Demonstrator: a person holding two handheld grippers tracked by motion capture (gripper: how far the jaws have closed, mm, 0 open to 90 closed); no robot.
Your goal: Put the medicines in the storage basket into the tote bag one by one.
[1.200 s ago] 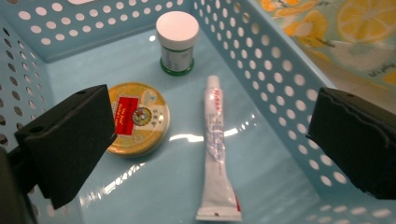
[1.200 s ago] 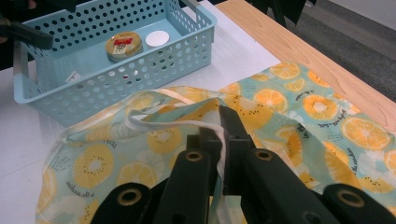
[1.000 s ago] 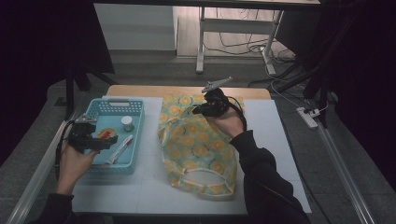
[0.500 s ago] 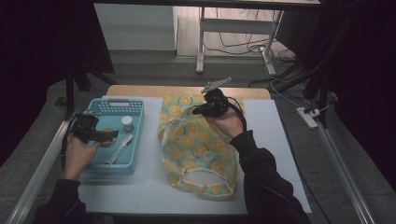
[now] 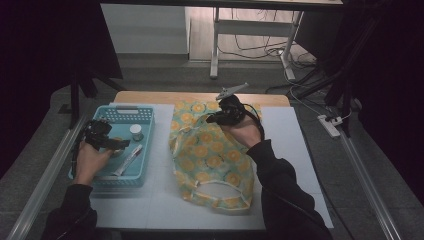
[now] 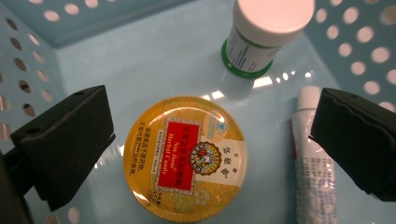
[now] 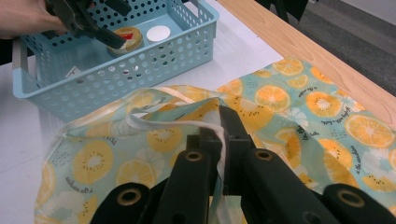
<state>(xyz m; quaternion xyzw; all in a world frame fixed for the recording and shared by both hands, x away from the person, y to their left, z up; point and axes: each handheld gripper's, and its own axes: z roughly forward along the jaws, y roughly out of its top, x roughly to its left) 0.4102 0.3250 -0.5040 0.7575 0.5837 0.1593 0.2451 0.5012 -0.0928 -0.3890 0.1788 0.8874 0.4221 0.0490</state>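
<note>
A round yellow candy tin with a red label lies on the floor of the blue perforated basket. My left gripper hangs just above it, open, one jaw on each side of the tin without touching it. A white-capped bottle stands beyond the tin and a white tube lies by the right jaw. My right gripper is shut on the white drawstring at the mouth of the orange-print bag, holding that edge lifted.
The basket stands left of the bag on a white mat. In the right gripper view the left gripper reaches into the basket. A wooden table edge runs behind; metal rails flank the table.
My left gripper has moved away from the person and slightly right, sinking into the basket over the tin. The right gripper and the bag have stayed put.
</note>
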